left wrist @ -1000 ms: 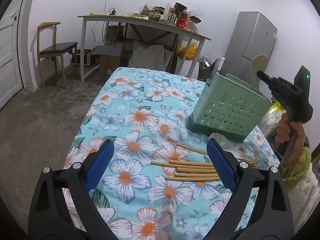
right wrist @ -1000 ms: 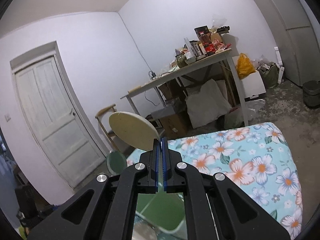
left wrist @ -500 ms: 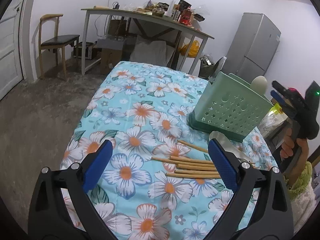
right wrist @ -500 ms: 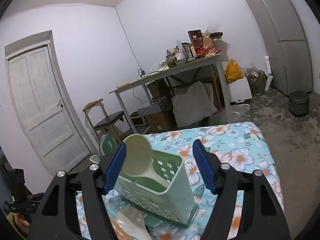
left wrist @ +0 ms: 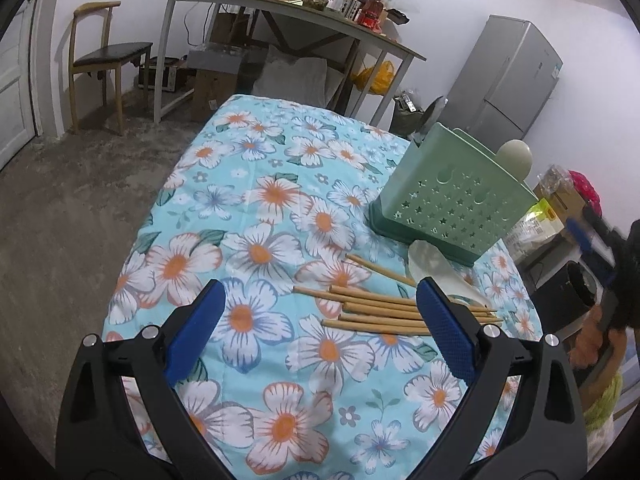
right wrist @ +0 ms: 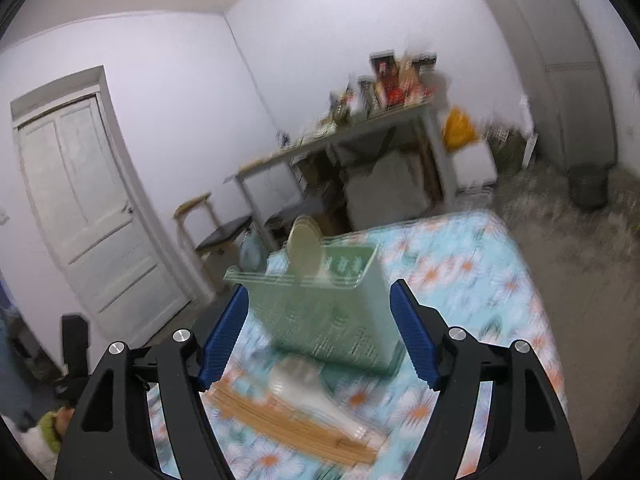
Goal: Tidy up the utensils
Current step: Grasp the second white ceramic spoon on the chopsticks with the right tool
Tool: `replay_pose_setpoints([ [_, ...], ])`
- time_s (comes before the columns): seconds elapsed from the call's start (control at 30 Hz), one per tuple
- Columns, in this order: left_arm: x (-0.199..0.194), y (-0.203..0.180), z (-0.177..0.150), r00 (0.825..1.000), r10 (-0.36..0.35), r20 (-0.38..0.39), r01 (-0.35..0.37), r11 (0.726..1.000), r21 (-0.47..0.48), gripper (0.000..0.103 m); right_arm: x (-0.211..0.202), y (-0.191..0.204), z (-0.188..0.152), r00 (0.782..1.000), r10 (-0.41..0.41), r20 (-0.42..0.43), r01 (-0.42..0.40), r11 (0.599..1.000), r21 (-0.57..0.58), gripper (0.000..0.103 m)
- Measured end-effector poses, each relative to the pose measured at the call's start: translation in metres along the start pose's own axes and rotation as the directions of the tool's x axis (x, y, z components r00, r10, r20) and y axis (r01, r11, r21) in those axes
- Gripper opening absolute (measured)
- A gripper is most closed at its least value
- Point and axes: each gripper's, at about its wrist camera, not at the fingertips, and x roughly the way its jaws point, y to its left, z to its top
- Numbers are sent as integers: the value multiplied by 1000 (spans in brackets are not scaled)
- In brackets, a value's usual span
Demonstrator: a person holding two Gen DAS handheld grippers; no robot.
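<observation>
Chopsticks (left wrist: 384, 308): lay loose in a bundle on the flowered cloth (left wrist: 256, 240) of the worktop, just in front of the holder; their right ends were hidden behind the left gripper's finger.
Holder (left wrist: 452, 208): green, star-punched, stood upright at the worktop's right side.
Spoon in holder (left wrist: 515, 157): only its pale round bowl showed above the rim.
Spoon on cloth (left wrist: 430, 266): pale, lay across the chopsticks, partly cut off by the finger.
Left gripper (left wrist: 320, 328): jaws spread wide, empty, over the cloth.
Right gripper (right wrist: 320, 332): jaws spread wide, empty; that view was blurred, details hard to make out.
</observation>
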Motion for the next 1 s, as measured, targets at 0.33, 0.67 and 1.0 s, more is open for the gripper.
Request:
replay_pose_setpoints([
  [0.33, 5, -9, -8, 996, -43, -81, 45, 999, 30, 92, 37, -14, -63, 968, 93, -233, -49, 981, 189, 71],
  [0.67, 10, -23, -14, 991, -67, -117, 75, 996, 58, 94, 106, -15, -61, 922, 55, -383, 10, 986, 165, 61],
  [1.0, 14, -25, -15, 984, -113, -139, 123, 990, 66, 95, 144, -2, -67, 886, 40, -462, 4, 995, 95, 59],
])
